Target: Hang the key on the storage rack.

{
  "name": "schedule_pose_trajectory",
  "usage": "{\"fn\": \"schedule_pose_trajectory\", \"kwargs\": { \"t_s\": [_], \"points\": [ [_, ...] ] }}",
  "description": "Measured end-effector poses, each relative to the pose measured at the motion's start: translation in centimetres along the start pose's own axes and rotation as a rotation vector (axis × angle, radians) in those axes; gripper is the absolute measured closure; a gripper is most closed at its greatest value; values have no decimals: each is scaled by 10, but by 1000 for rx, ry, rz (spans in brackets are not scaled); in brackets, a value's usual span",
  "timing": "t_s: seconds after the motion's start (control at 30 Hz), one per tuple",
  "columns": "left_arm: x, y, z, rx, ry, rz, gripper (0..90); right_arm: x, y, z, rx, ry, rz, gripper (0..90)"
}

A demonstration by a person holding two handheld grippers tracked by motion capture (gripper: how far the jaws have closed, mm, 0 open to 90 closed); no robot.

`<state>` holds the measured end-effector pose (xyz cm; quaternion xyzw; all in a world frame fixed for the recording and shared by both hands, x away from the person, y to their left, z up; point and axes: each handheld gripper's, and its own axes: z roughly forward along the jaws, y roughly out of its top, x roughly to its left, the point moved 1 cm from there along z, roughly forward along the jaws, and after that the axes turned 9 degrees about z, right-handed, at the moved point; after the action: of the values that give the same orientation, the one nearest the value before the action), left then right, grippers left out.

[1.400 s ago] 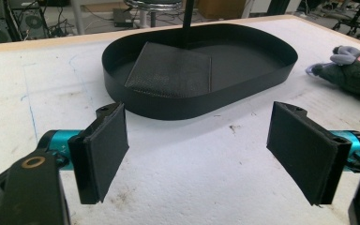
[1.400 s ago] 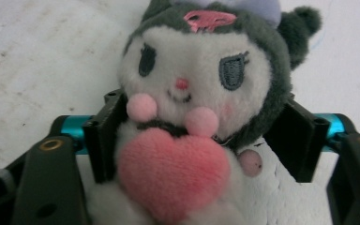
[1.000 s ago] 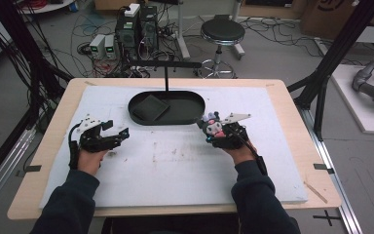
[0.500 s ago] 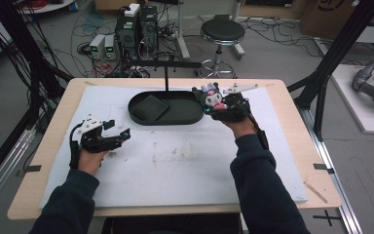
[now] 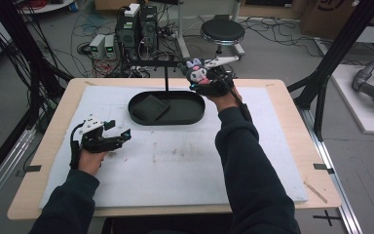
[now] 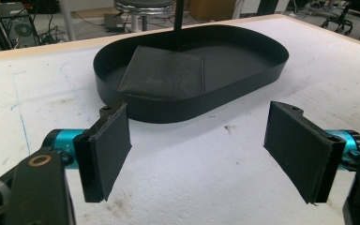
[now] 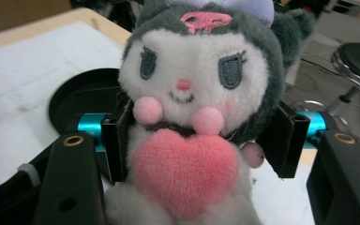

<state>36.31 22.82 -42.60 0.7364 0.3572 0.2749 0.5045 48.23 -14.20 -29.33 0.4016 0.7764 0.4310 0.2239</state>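
Note:
A small plush toy with a grey hood, white face and pink heart sits between the jaws of my right gripper, which is shut on its body. In the high view the toy is held in the air by the right gripper over the far right end of the black oval tray, beside the thin black stand post. A dark mesh square lies in the tray. My left gripper rests on the white mat at the left, open, with nothing between its pads.
A white foam mat covers the wooden table. Behind the table stand a round stool and electronics boxes with cables. Black frame posts rise at both sides.
My right gripper has carried the plush toy up and away from me, from the mat in front of the tray to above the tray's far right end. The left gripper stayed put.

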Motion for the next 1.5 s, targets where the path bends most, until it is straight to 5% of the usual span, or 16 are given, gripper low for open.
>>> {"fn": "schedule_pose_trajectory", "kwargs": {
  "t_s": [0.27, 0.4, 0.6, 0.77, 0.93, 1.13, 1.2, 1.5],
  "points": [
    [2, 0, -1, -6, 4, -11, 228, -5, 15, 13, -12, -106, 38, 376],
    [2, 0, -1, -5, 3, -10, 228, -14, 10, 15, 38, -181, 66, 377],
    [2, 0, -1, -1, 5, -8, 230, -23, -2, 16, 75, -215, 96, 377],
    [2, 0, -2, 2, 7, -9, 230, -28, -17, 27, 165, -252, 105, 376],
    [2, -1, -2, 3, 9, -11, 230, -17, -26, 46, 246, -251, 43, 378],
    [3, -1, -2, 10, 5, -10, 230, 0, -29, 63, 255, -189, 45, 308],
    [2, -1, -1, 9, 5, -11, 230, 1, -30, 64, 247, -162, 63, 210],
    [3, -1, -2, 11, 7, -10, 230, -7, -27, 31, 201, -75, 47, 167]
  ]
}}
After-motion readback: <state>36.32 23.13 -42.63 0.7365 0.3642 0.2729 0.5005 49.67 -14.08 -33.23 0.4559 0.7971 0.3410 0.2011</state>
